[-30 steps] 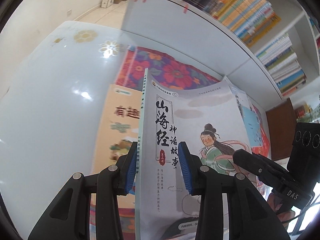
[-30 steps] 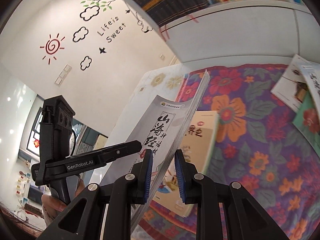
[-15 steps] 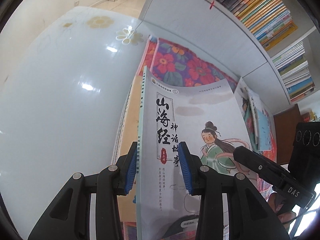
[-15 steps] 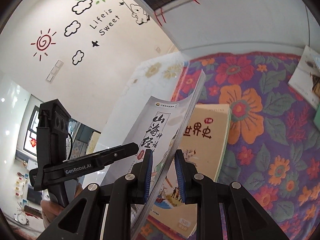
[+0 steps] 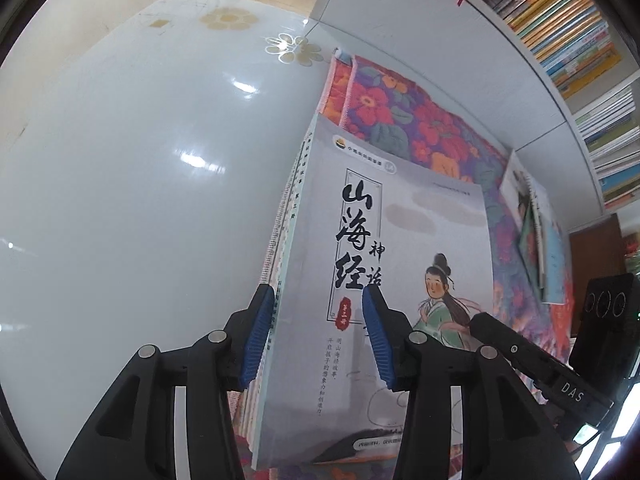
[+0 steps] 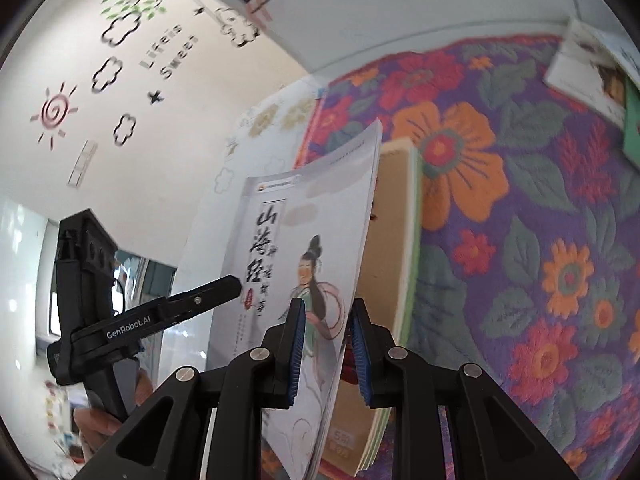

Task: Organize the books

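Note:
A grey book (image 5: 404, 248) with black brush lettering and a drawn figure is tilted over a tan book (image 6: 386, 280) on the floral cloth (image 6: 520, 240). My left gripper (image 5: 316, 336) straddles the grey book's spine edge. Its jaws are opening and the right pad stands off the cover. My right gripper (image 6: 326, 344) is shut on the grey book (image 6: 304, 248) at its open page edge and holds that edge up. In the left wrist view the tan book is almost hidden and only page edges (image 5: 276, 248) show under the spine.
A glossy white table (image 5: 140, 200) spreads to the left of the cloth. Loose books lie at the cloth's far side (image 5: 536, 240) (image 6: 592, 76). A white bookcase (image 5: 580, 52) full of books stands behind. A hand (image 6: 92, 420) grips the left tool's handle.
Both grippers have sunk with the grey book, which now sits low over the tan book and hides most of it. The left jaws stand slightly wider.

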The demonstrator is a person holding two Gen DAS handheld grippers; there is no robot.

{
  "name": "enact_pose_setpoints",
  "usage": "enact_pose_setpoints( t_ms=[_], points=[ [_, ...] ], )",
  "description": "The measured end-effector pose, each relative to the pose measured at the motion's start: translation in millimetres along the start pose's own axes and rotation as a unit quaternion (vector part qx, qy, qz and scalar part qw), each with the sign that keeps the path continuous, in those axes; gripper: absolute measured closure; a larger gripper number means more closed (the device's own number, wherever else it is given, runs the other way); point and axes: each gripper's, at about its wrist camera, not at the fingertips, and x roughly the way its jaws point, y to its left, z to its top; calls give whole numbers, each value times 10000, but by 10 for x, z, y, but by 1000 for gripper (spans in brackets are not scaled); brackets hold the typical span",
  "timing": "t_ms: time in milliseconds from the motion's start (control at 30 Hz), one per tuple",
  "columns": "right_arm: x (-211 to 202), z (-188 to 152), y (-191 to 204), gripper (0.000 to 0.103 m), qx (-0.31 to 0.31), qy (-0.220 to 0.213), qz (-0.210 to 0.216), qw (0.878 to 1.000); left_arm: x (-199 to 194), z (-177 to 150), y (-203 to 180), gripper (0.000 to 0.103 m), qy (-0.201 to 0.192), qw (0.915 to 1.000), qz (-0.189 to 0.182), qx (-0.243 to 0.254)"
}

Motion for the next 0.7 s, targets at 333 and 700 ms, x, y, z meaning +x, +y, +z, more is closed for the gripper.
enact_pose_setpoints(
  t_ms=[333, 700],
  points=[
    [-4, -64, -105, 80, 209, -153, 2, 9997, 45, 60, -7, 61, -30, 10000, 44, -45],
    [-36, -81, -180, 80, 627, -97, 204, 9978, 62, 65, 1, 61, -95, 9997, 123, -192]
  ],
)
